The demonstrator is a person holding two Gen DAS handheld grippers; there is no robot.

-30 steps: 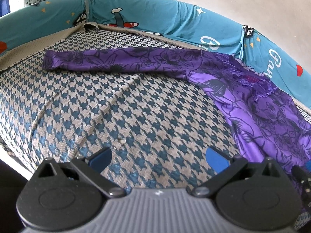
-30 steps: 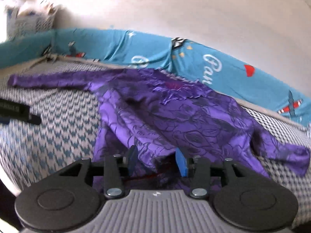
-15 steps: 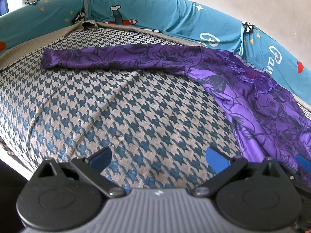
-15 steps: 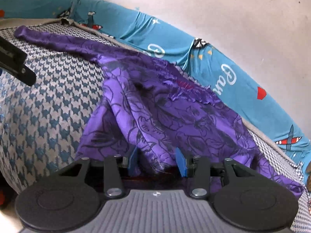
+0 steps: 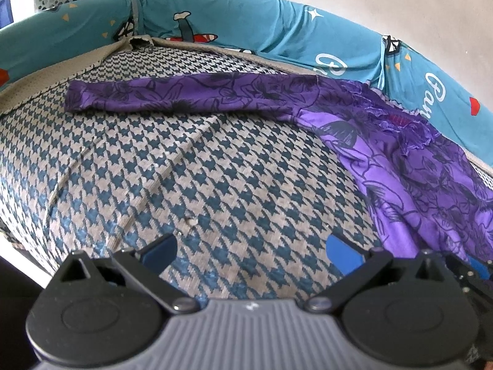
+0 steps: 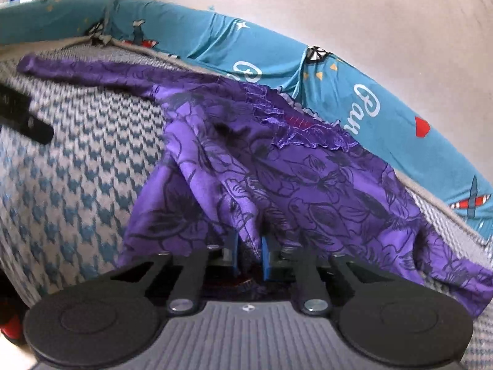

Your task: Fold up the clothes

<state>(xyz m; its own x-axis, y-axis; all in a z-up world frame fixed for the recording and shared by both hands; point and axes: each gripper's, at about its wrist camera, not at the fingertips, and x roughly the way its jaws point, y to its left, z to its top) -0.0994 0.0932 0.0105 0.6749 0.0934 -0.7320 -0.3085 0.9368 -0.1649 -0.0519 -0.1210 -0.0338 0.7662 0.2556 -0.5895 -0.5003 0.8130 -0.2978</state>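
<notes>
Broadly, folding has barely begun. Left wrist view: the purple top [image 5: 385, 154] lies spread on the houndstooth bed [image 5: 185, 185], one sleeve [image 5: 172, 95] stretched flat toward the far left, body bunched at the right by the teal bumper [image 5: 277, 30]; no fold is made, everything is left to do. The left claw [image 5: 251, 249] hovers over bare bed, angled down, jaws wide apart, nothing between them. Right wrist view: the right claw [image 6: 249, 256] points down into the near hem of the top, jaws closing with a pleat of purple cloth between them; the pads look to be pressing it already. The fabric tents up from that pinch
</notes>
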